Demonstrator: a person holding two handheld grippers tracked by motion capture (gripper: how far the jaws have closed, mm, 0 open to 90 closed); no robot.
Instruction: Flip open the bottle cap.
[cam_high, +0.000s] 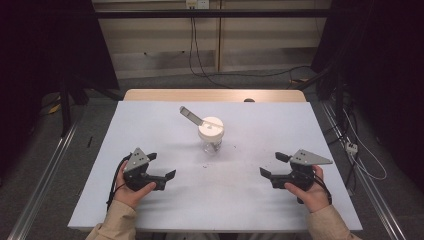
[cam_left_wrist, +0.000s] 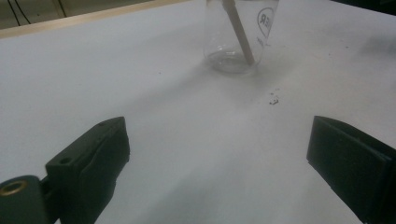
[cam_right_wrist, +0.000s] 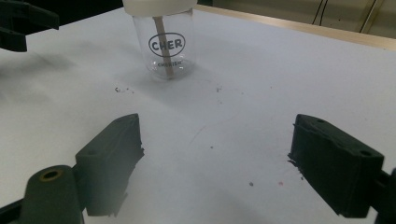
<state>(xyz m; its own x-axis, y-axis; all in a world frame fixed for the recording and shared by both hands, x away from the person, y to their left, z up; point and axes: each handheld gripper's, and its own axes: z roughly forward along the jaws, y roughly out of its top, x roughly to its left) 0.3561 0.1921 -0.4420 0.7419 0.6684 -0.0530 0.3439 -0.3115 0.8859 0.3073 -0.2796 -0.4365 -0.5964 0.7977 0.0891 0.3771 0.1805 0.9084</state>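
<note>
A clear glass jar (cam_high: 211, 142) stands upright at mid-table, slightly toward the far side. A white lid (cam_high: 211, 126) sits on top, and a wooden stick (cam_right_wrist: 164, 46) runs down through it to the jar's base. The jar appears empty, so probably light. Glass is smooth and breakable; best taken across the cylindrical wall below the lid. The white table cover (cam_high: 150, 120) carries small dark specks (cam_left_wrist: 273, 100). Left gripper (cam_high: 161, 167), near-left, jaws parted, empty. Right gripper (cam_high: 273, 165), near-right, likewise spread, holding nothing.

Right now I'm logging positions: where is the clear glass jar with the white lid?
The clear glass jar stands mid-table in the high view, beyond both hand-held grippers.
</note>
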